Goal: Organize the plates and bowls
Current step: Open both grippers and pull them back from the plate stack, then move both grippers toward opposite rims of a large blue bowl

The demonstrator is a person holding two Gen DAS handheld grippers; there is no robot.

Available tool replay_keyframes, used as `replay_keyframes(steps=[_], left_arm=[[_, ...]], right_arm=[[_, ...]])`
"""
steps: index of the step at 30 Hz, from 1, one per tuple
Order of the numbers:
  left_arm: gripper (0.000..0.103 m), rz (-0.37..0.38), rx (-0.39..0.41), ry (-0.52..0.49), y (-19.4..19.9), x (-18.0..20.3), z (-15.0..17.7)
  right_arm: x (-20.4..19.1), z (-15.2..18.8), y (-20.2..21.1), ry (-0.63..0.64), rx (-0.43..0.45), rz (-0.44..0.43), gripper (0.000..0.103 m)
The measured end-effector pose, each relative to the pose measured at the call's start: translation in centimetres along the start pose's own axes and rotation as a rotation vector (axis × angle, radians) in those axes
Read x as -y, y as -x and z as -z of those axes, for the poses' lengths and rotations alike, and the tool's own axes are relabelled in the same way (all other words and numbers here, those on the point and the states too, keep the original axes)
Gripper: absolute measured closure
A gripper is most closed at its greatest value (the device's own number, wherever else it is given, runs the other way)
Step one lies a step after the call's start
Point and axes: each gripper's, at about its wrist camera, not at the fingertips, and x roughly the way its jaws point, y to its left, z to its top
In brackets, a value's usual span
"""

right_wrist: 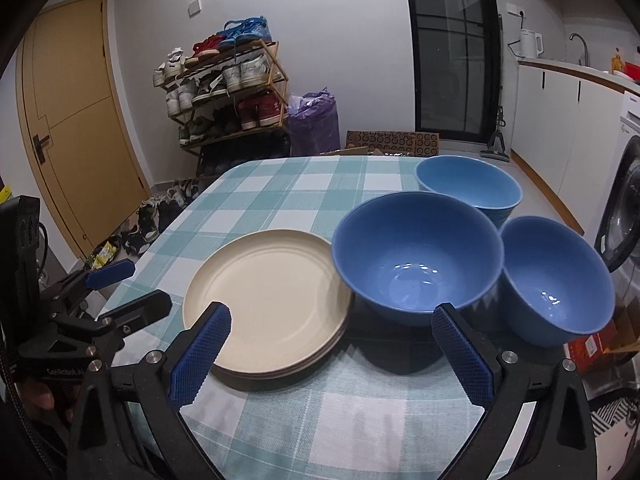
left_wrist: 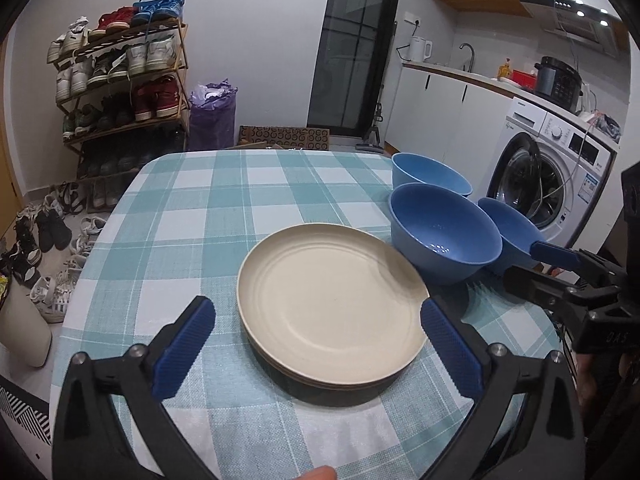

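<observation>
Cream plastic plates (left_wrist: 332,304) lie stacked near the front of the teal-and-white checked tabletop (left_wrist: 200,216), a pile of several with the top one bare. Just right of the pile stand three blue bowls: a large dark blue bowl (right_wrist: 416,256) touching or nearly touching the stack's rim, a smaller dark blue bowl (right_wrist: 556,280) at its right, close to the tabletop's right edge, and a lighter blue bowl (right_wrist: 468,184) behind them.

Both tools hover with fingers spread and nothing between them. The left gripper (left_wrist: 316,344) brackets the plate stack from the near side; the right gripper (right_wrist: 332,356) faces the gap between the stack and the large bowl.

With the plates apparently gathered, the step in hand is probably nesting the bowls. To do it well, the right gripper should take the small bowl by its near wall, one finger inside and one outside, pinching firmly, since smooth plastic may slip. Lift it clear of the large bowl's rim before moving across, then lower it centred. The left gripper can steady the large bowl so it does not skid into the plates.
</observation>
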Motion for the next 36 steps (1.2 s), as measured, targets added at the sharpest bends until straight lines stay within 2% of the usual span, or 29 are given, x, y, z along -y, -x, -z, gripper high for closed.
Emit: replay_keyframes(steps=[15, 21, 36], left_arm=[[0.000, -0.048, 0.000, 0.005, 0.6, 1.1, -1.6], [0.000, -0.045, 0.016, -0.007, 0.8, 2.4, -2.9], [0.000, -0.027, -0.001, -0.062, -1.7, 6.8, -7.4]], right_arm=[[7.1, -0.5, 6.4, -0.063, 0.063, 0.041, 0.001], [9.1, -1.2, 7.5, -0.070, 0.065, 0.052, 0.001], [13.3, -4.4, 8.9, -0.088, 0.079, 0.078, 0.001]])
